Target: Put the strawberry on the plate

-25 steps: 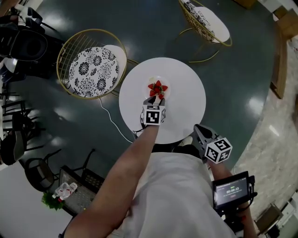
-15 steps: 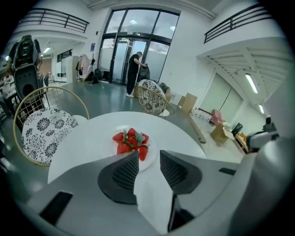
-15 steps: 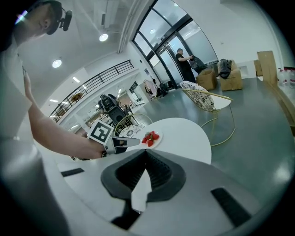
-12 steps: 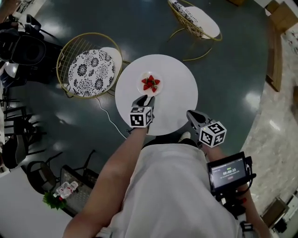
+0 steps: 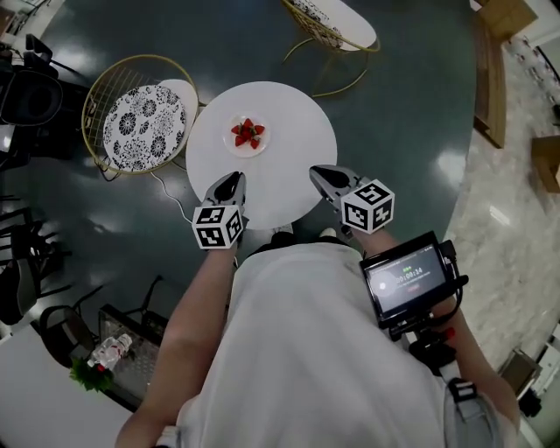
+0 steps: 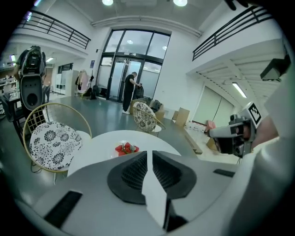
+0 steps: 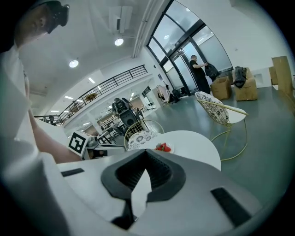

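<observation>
Several red strawberries point(image 5: 248, 133) lie on a small white plate point(image 5: 260, 141) on the far left part of the round white table point(image 5: 289, 149). My left gripper point(image 5: 234, 179) hovers at the table's near edge, well back from the plate. Its jaws are closing to a narrow slit with nothing between them. My right gripper point(image 5: 319, 173) hangs beside it at the near right edge, shut and empty. In the left gripper view the strawberries point(image 6: 126, 148) show beyond the left gripper point(image 6: 150, 154). In the right gripper view the strawberries point(image 7: 162, 147) lie past the right gripper point(image 7: 146, 154).
A wire chair with a patterned cushion point(image 5: 140, 122) stands left of the table, and a second chair point(image 5: 328, 17) behind it. A cable point(image 5: 166, 188) runs over the dark floor. A small screen point(image 5: 407, 276) sits at my right arm. A person point(image 6: 130, 92) stands far off by glass doors.
The left gripper has drawn back from over the plate to the table's near edge. The right gripper has risen beside it. The strawberries stay on the plate.
</observation>
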A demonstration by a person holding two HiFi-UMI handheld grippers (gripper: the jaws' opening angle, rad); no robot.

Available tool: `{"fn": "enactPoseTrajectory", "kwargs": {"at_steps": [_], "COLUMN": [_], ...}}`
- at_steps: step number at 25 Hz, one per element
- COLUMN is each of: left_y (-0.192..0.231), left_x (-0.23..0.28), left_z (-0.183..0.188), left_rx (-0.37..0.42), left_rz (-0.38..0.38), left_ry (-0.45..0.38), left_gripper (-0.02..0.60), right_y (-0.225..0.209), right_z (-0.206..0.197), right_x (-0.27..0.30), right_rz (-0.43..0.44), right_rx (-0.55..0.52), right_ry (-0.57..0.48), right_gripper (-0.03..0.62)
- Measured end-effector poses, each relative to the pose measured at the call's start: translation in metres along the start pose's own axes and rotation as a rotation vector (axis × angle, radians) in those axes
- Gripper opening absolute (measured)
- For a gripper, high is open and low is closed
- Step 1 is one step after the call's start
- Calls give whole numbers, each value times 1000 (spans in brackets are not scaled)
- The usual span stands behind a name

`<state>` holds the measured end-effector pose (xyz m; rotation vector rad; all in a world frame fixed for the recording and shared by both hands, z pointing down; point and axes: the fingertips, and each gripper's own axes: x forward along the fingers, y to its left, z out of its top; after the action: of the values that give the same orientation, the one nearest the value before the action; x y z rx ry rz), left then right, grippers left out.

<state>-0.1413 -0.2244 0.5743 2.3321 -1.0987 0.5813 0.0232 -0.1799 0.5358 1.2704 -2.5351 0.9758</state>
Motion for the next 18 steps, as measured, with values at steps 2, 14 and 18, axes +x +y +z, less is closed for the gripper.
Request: {"fn": "enactPoseTrajectory", "kwargs": {"at_steps": [2, 14, 18], "left_y": [-2, -77, -86], "left_x": [-7, -74, -80], "left_z": [-1, 14, 7], "left_rx": [6, 17, -1], "left_rz": [3, -71, -96], "left_ry": [-24, -127, -140], "left_gripper": [22, 8, 8], "right_y": [4, 45, 46], "right_z": [-1, 6, 1], "right_x": [4, -57, -62], "right_rz": [23, 91, 93], "right_rx": [-18, -71, -76], "right_ry": [-4, -28, -29], "right_gripper": [6, 6, 6]}}
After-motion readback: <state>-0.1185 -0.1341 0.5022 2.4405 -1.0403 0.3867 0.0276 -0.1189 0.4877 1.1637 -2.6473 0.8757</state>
